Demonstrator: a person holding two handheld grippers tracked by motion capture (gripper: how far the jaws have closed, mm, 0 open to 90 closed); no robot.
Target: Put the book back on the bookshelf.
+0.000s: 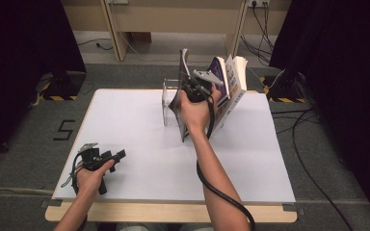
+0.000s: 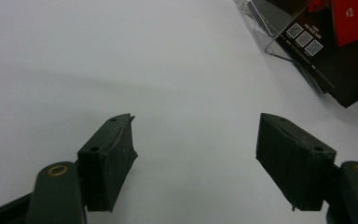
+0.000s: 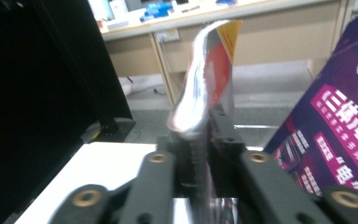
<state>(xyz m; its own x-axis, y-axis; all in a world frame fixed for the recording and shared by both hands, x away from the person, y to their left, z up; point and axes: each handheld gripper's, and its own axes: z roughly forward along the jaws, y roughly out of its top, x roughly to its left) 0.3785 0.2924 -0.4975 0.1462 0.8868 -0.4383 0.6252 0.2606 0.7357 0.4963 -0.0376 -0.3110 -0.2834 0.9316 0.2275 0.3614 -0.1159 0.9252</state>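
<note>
Our right gripper (image 1: 189, 91) pinches a thin upright magazine (image 1: 182, 72) at the far desk (image 1: 135, 130) beside the clear stand (image 1: 166, 103); our left gripper (image 1: 118, 156), fingers wide, rests near-left.

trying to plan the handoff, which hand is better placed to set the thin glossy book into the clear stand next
Right. The right gripper is already shut on the thin book, holding it upright beside the clear stand. The left gripper rests open near the table's front left corner, far from the stand.
</note>
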